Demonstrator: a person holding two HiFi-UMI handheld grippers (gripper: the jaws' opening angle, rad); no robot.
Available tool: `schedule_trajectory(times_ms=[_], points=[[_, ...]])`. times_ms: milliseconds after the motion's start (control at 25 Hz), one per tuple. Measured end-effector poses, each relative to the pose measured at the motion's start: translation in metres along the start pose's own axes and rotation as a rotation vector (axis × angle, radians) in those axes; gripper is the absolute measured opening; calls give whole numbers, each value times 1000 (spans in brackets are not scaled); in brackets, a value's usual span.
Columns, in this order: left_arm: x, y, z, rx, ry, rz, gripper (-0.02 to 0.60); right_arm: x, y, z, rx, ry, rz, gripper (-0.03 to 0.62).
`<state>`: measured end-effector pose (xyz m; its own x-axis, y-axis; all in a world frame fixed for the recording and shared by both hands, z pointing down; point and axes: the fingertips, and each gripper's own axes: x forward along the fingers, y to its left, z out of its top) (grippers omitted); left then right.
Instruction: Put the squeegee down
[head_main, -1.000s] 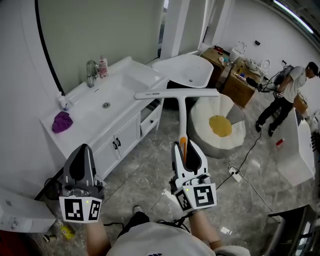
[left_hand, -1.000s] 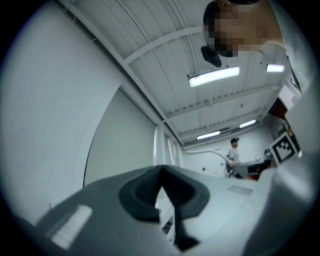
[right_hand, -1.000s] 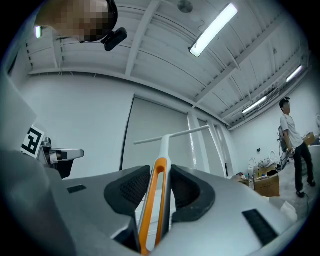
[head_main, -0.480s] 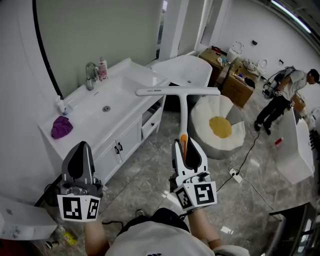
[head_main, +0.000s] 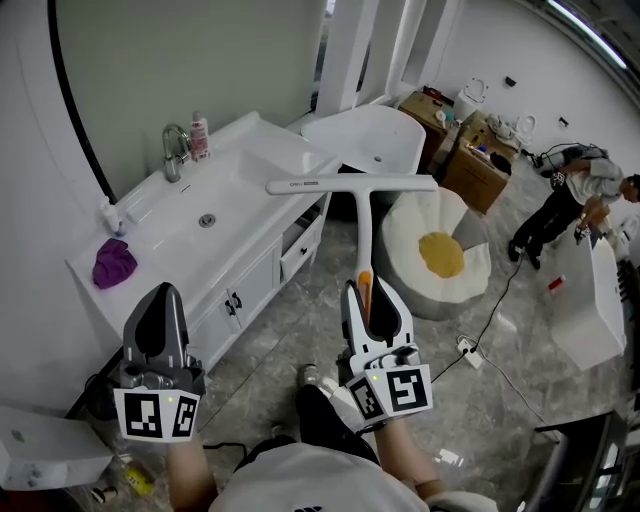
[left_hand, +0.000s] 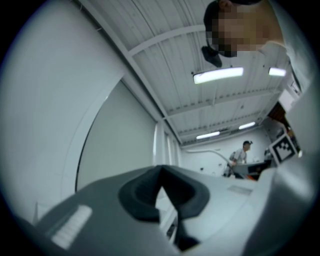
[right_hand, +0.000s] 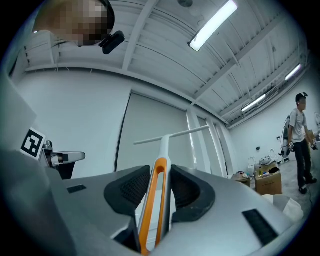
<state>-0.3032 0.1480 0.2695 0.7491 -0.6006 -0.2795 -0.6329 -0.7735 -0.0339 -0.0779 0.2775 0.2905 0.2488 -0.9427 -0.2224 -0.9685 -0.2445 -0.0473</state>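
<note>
Your right claw (head_main: 372, 296) is clamped on the squeegee (head_main: 364, 222), with both pads tight on the orange slotted handle. The shaft runs straight out ahead of the claw, and the white crossbar sits at the far end, up in the air and resting on nothing. The butt of the handle is buried inside the claw, so you can't see where it ends.

Your left claw (head_main: 165, 296) is closed and empty, tips meeting. In its own view the claw body fills the lower half, and only wall and ceiling show past it.

Ahead and left of the left claw is the sink counter (head_main: 250, 205), with a purple rag (head_main: 112, 263) and a tap (head_main: 173, 150) on it. Beyond the crossbar the bathtub (head_main: 380, 140) is partly blocked by the squeegee. Ahead and right of the right claw is an egg-shaped cushion (head_main: 440, 252). Far right, a bent-over person (head_main: 565, 200) is too small to make out. Your forearms are cut off at the bottom edge.
</note>
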Motion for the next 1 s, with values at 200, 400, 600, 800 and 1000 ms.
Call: schedule_trajectory(times_ms=[200,400,600,800,1000], points=[[47,9,-11,9,-6,12,6,48,-23,-9,5,-6,11,132],[100,18,-18,19,-18,32,7,101,-48,-15,2,22,29,132],[148,21,-25,26,-26,50,6,150,-73,-12,-6,-25,63,132],[189,17,-31,40,-30,74,6,189,-99,-17,-2,-21,99,132],[225,9,-40,51,-33,91,6,219,-124,-24,7,-22,131,132]])
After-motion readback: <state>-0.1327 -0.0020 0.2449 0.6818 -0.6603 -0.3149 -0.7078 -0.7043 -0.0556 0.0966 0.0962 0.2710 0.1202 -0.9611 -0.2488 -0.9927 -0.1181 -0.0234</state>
